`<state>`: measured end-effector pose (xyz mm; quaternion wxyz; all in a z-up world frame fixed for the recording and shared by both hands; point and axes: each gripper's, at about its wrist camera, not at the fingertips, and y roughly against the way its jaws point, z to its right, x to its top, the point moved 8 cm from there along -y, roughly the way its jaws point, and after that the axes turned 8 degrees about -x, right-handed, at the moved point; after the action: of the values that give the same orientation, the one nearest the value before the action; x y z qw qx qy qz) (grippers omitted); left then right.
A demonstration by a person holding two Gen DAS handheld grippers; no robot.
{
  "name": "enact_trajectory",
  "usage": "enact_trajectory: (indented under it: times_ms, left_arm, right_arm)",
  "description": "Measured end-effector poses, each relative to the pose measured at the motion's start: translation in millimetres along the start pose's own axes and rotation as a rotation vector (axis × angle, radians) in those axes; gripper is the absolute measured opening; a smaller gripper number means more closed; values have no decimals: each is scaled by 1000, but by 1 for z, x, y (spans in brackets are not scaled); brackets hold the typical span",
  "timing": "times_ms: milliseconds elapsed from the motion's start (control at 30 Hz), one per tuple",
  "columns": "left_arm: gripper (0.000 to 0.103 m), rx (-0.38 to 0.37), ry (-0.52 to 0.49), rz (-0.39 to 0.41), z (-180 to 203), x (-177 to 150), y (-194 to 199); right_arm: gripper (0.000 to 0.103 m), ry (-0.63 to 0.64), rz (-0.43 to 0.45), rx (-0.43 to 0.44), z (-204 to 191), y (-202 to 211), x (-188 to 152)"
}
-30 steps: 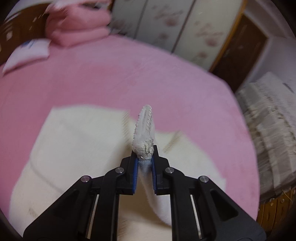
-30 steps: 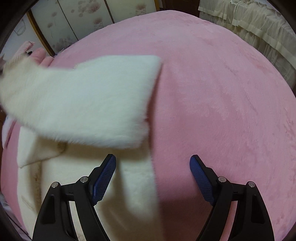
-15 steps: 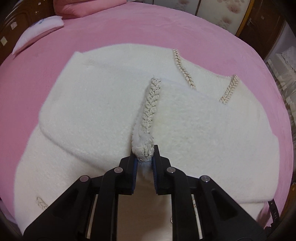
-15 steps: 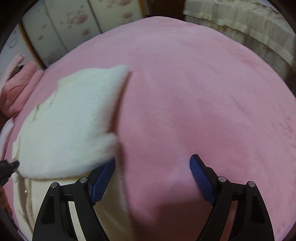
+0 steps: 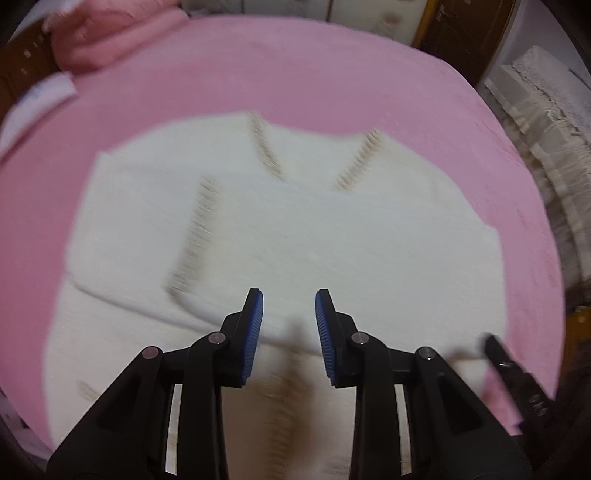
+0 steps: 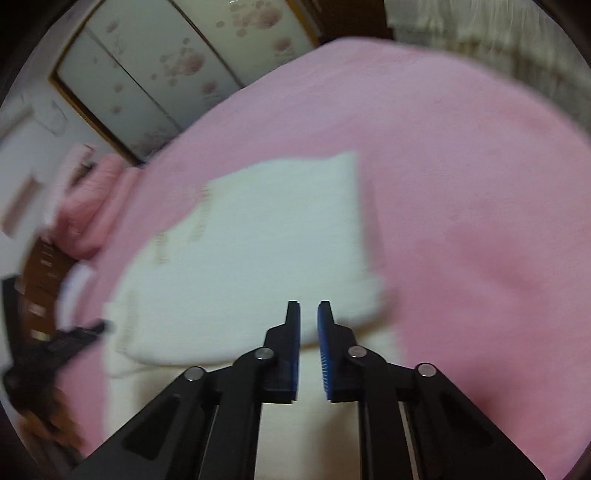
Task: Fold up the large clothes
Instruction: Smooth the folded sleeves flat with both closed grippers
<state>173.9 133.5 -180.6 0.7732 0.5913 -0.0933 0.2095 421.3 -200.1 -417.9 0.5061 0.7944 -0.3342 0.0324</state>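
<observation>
A white fluffy garment (image 5: 295, 236) lies spread on the pink bed (image 5: 295, 74), with its sleeves folded across the body and braided trim showing. My left gripper (image 5: 288, 295) hangs over its lower middle. Its jaws are opening and nothing is between them. In the right wrist view the garment (image 6: 258, 240) lies ahead and to the left. My right gripper (image 6: 308, 304) is above its near right edge. Its jaws are closing to a narrow slit, with nothing between them. Each gripper shows in the other's view: the right gripper (image 5: 517, 380), the left gripper (image 6: 62, 343).
Folded pink bedding (image 5: 110, 33) and a white pillow (image 5: 37, 99) sit at the bed's far left. A pale covered piece of furniture (image 5: 546, 129) stands off the right side. Flowered wardrobe doors (image 6: 166, 66) are behind the bed, whose pink cover (image 6: 461, 184) stretches to the right.
My left gripper let go of the sleeve cuff, which now lies flat on the garment, and its jaws parted. My right gripper's jaws went from wide apart to nearly together, and it rose.
</observation>
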Motion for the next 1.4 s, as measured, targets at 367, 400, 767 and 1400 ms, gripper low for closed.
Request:
enact_trajectory:
  times_ms: [367,400,767,1400]
  left_arm:
    - [1,-105,145,-204,-46,-4,-73]
    - [1,-85,144,-200,-55,-4,-72]
    - [1,-12,76,-141,-85,9,-70]
    - [1,-171,65,-15,-56,68,-108]
  right_arm:
    - [0,127,-156,-65,1,-60,-19]
    - [0,88,-131,-127,25,-55,-9]
    - [0,229,2,-464,78,-6,11]
    - [0,114,-139,-85,10,-66,15]
